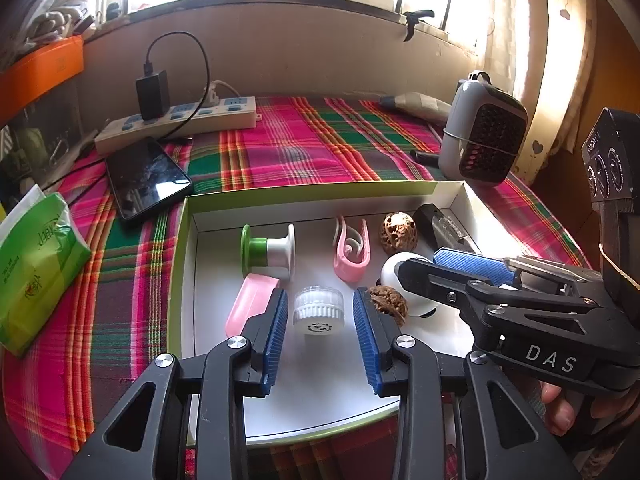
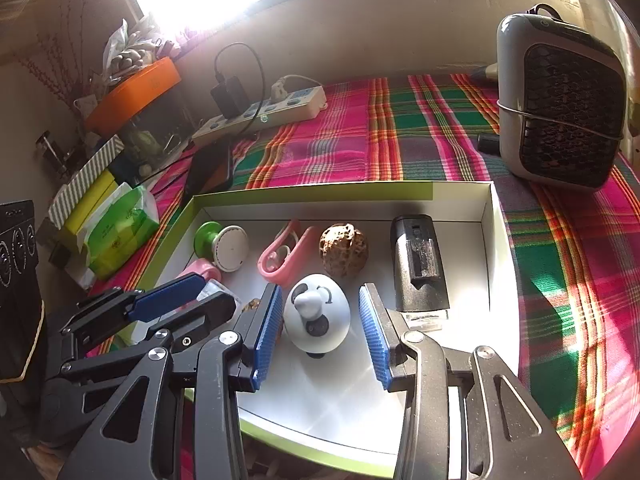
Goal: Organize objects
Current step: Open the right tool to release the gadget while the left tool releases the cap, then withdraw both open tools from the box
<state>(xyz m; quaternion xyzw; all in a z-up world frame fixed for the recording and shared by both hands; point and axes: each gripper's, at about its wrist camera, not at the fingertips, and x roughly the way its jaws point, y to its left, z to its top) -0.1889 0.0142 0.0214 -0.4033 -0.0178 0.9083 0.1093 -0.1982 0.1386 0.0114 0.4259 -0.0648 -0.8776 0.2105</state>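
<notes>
Left wrist: box (image 1: 182,280) holds small jar (image 1: 319,310), 2 walnuts (image 1: 398,233), pink clip (image 1: 351,254).

The box (image 1: 182,264) floor is bare near its front edge, while the far half is crowded by a spool (image 1: 268,250), pink clip (image 1: 352,254) and walnut (image 1: 398,233).

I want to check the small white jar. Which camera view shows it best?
The left wrist view. There the jar stands whole and unobstructed between the open fingers of the left gripper, inside the box. In the right wrist view, only a small clear part shows behind the left gripper's finger.
</notes>
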